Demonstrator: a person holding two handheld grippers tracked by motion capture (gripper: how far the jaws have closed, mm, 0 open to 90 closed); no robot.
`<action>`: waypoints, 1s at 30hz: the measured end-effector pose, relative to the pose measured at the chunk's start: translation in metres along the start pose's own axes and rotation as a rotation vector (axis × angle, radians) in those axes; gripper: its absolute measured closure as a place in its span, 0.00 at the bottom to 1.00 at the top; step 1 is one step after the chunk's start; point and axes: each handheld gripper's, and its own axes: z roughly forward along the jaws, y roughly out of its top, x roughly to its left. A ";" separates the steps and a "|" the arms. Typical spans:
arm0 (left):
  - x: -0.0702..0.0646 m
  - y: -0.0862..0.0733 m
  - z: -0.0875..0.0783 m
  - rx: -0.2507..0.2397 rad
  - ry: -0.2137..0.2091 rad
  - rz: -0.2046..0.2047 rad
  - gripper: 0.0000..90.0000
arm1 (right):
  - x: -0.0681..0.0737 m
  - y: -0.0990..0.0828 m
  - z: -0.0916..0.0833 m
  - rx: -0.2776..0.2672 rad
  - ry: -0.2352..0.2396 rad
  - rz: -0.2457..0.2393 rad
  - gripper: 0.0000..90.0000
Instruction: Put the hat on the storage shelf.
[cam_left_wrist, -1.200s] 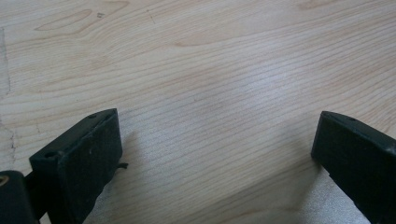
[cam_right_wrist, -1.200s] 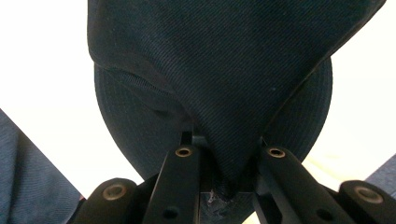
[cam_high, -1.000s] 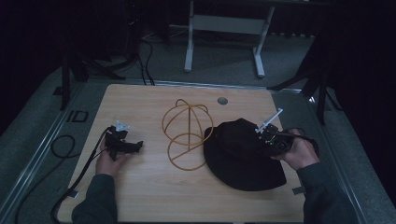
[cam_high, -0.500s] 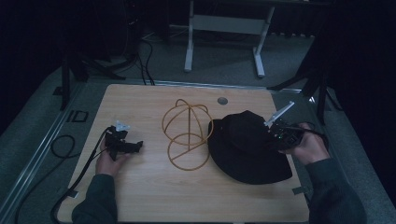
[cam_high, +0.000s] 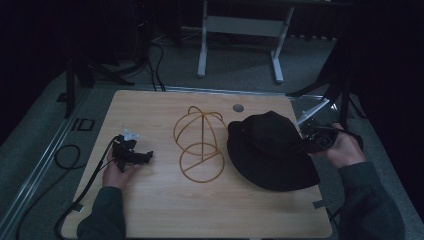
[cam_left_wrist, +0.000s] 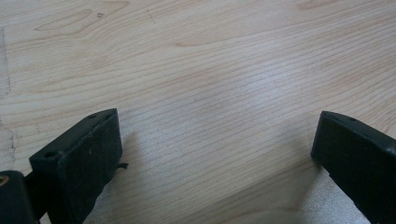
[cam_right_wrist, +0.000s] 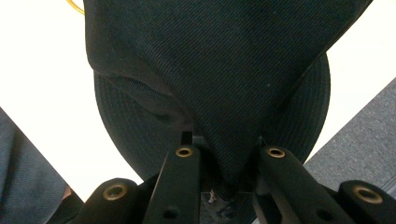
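Right hand-held gripper (cam_high: 316, 141) first: its two black jaws are pinched in on the brim of the black fabric wide-brimmed hat (cam_high: 270, 149), and in the right gripper view (cam_right_wrist: 224, 154) dark twill cloth is bunched between them. The brim lifts at that edge while the far side of the hat (cam_right_wrist: 210, 70) lies on the pale wooden tabletop (cam_high: 160, 210). The person's right hand (cam_high: 342, 150) wraps the gripper body, just off the tabletop's right edge.

Moving out from the hat: the yellow wire dome-shaped hat stand (cam_high: 198, 144) sits just beside it on the left, its round base ring flat on the wood, near the hat brim though whether they touch cannot be told. A sliver of yellow wire (cam_right_wrist: 74, 7) peeks past the hat in the right gripper view.

Further left of the hat, well apart from it, the left hand-held gripper (cam_high: 142, 157) rests low over bare wood in the person's left hand (cam_high: 116, 172). In the left gripper view (cam_left_wrist: 215, 154) its jaws stand wide with nothing between them, just wood grain (cam_left_wrist: 210, 84). A black cable (cam_high: 82, 187) trails off the tabletop's near-left corner.
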 end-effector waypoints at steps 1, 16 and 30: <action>0.000 0.000 0.000 0.000 0.000 0.000 0.02 | 0.000 0.000 0.000 0.000 0.000 0.000 0.93; 0.000 0.000 0.000 -0.003 0.001 -0.002 0.02 | -0.019 0.001 -0.024 -0.046 0.004 0.017 0.93; 0.000 0.000 0.000 -0.001 0.000 -0.001 0.02 | -0.020 0.000 -0.054 -0.125 0.016 0.010 0.93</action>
